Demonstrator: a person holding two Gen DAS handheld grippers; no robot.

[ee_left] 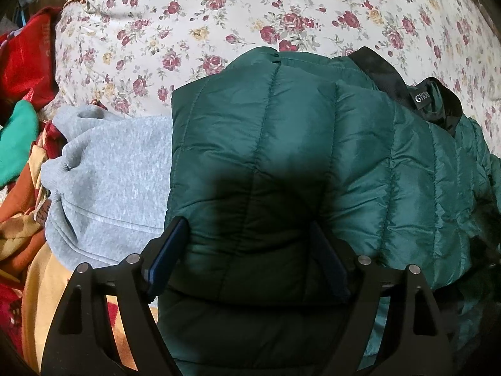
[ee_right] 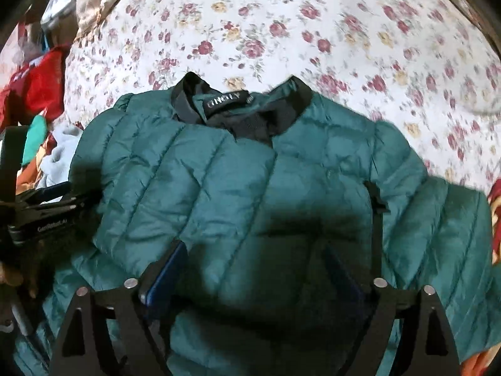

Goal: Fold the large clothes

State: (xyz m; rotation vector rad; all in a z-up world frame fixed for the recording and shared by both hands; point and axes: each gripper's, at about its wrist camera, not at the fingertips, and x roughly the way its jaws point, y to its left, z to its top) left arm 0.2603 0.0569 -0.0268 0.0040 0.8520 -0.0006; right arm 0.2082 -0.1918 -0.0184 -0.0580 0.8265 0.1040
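We see a bed [ee_right: 344, 31] covered by a white sheet printed with red roses. On it lies a green quilted jacket [ee_right: 250, 172], collar away from us, beside a grey sweatshirt [ee_left: 119, 169] and a heap of red clothes [ee_left: 28, 62].

I see the dark green quilted puffer jacket [ee_right: 238, 169] lying flat on the white rose-print bed sheet [ee_right: 313, 31], its black ribbed collar [ee_right: 300, 94] at the far end and its hem toward me. To the jacket's left, touching its edge, a light grey fleece sweatshirt [ee_left: 109, 181] sits on a heap of mixed red, orange and yellow clothes [ee_left: 28, 235]. My left gripper [ee_left: 247, 257] hangs over the jacket's near left part, my right gripper [ee_right: 256, 272] over its near middle.
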